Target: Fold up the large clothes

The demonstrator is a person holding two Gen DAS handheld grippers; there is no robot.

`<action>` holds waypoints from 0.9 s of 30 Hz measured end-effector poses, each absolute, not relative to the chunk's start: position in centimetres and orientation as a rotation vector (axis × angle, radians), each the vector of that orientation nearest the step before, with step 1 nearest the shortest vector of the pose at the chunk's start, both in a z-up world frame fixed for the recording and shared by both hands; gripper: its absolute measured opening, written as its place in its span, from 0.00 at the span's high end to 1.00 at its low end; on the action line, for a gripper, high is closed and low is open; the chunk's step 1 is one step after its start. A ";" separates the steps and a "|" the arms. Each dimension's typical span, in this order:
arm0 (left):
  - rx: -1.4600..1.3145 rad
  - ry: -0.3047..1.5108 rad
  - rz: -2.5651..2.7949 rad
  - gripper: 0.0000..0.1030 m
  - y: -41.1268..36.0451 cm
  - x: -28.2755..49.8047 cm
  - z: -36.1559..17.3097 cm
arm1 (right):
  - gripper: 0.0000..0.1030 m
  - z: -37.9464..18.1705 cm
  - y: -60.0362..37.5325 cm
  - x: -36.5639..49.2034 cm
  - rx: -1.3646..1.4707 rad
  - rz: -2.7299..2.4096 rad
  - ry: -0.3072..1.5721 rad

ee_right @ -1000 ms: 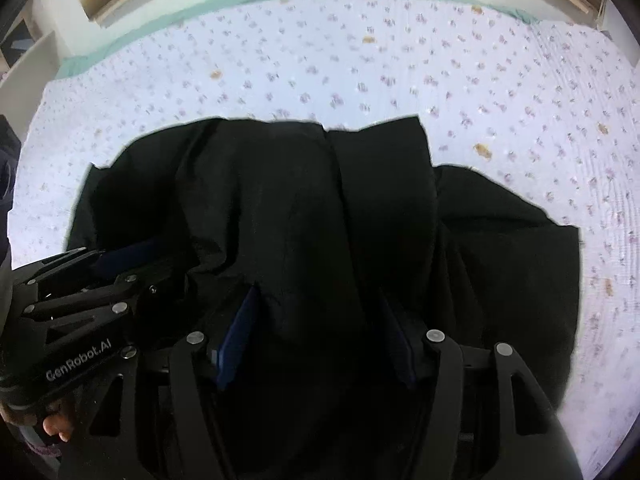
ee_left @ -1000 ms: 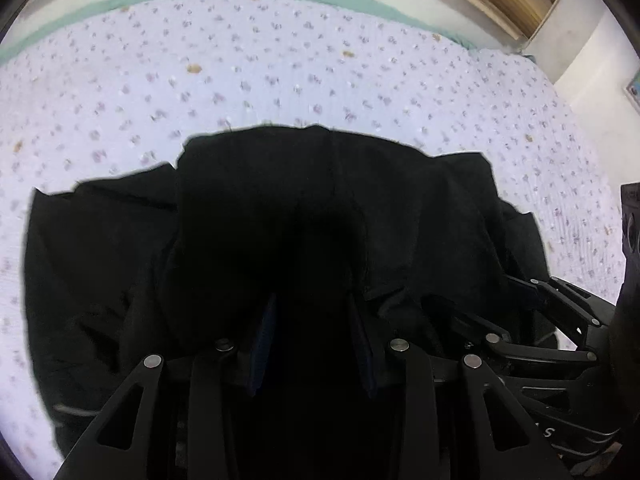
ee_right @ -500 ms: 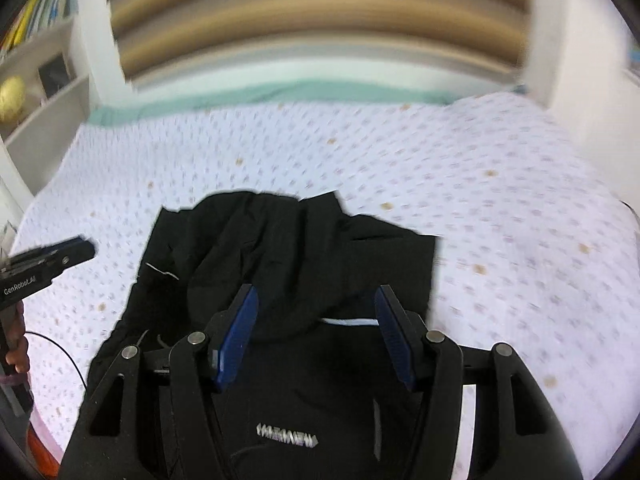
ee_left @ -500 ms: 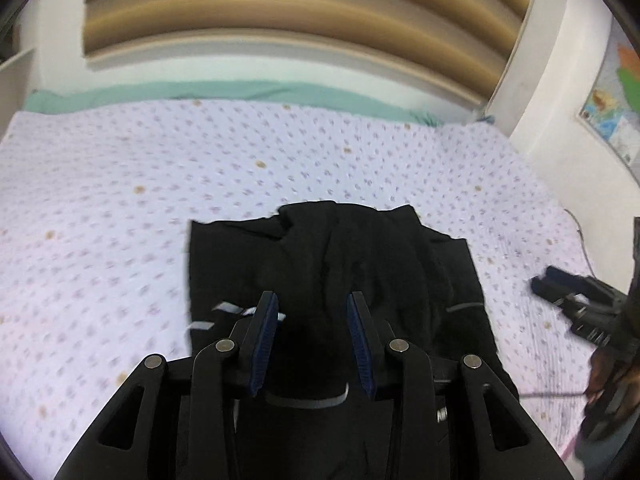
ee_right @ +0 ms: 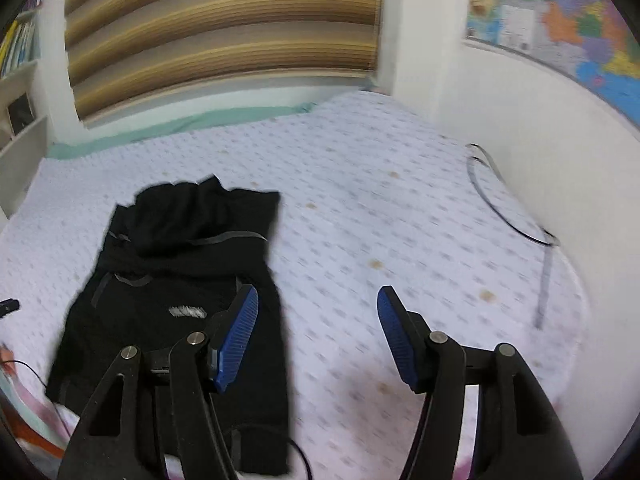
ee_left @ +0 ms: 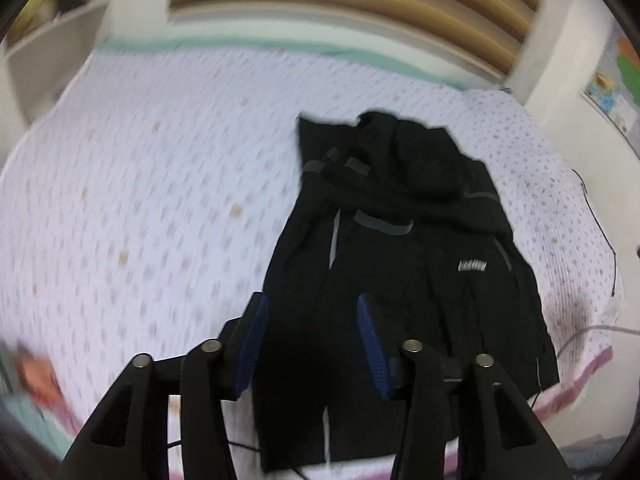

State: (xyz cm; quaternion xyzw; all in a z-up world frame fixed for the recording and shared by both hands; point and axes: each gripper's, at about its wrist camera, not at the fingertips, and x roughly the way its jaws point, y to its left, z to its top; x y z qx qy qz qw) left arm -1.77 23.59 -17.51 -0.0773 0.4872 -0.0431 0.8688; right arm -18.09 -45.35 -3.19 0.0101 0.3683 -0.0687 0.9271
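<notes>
A black jacket (ee_left: 400, 248) with grey trim and a small white logo lies folded lengthwise on the bed, its sleeves bunched at the far end. My left gripper (ee_left: 310, 336) hangs above its near end with jaws opening and nothing between its blue pads; the cloth lies well below them. In the right wrist view the jacket (ee_right: 176, 280) sits at the left. My right gripper (ee_right: 318, 332) is off to its right over bare bedsheet, jaws opening wide and empty.
The bed (ee_right: 380, 208) has a pale floral sheet and a green strip at its far edge. A black cable (ee_right: 500, 208) loops near the right wall. Wooden blinds, a shelf at left and a wall map at right surround the bed.
Both grippers let go of the jacket and pulled back and up from it. The left swung to the left, the right swung to the right. Their jaws stand wider than before.
</notes>
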 end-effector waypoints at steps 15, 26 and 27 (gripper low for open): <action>-0.336 1.296 -0.029 0.47 27.5 -9.0 -31.6 | 0.33 -21.7 -44.5 -19.9 0.263 0.143 1.138; -0.455 1.284 0.036 0.48 27.4 -10.0 -34.8 | 0.33 -29.7 -45.4 -18.8 0.352 0.110 1.341; -0.457 1.269 0.053 0.54 27.1 -10.1 -34.6 | 0.33 -30.1 -45.1 -18.9 0.338 0.110 1.357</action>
